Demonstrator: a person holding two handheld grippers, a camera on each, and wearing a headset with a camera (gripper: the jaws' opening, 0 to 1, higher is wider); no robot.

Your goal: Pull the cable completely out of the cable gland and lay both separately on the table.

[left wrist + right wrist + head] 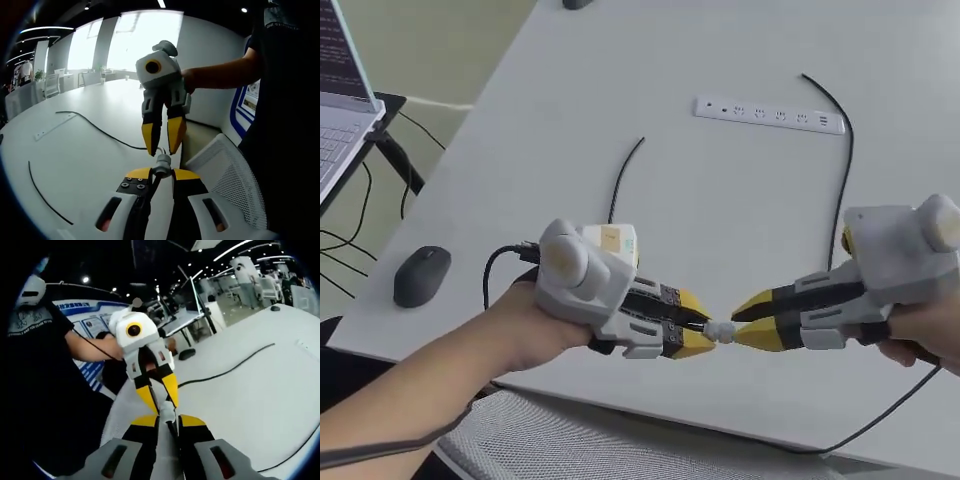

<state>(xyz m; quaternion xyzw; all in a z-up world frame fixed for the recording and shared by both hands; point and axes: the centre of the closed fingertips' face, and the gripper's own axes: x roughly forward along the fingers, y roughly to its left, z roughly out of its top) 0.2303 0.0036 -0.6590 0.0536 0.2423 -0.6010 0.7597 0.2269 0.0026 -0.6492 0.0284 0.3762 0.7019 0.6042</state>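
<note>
A small grey cable gland [721, 331] hangs in the air over the table's near edge, between the two yellow-tipped grippers. My left gripper [703, 328] comes in from the left and is shut on the black cable [150, 192] right behind the gland [161, 164]. The cable runs back between its jaws, and a free length [623, 180] lies on the white table [720, 200]. Facing it tip to tip, my right gripper [738, 322] is shut on the gland's other end [167, 415]. How far the cable sits inside the gland is hidden.
A white power strip [768, 114] lies at the back of the table with a long black cable [847, 160] curving toward the right gripper. A black mouse [421, 275] sits at the left edge, a laptop [335, 100] beyond it. A mesh chair [570, 440] is below.
</note>
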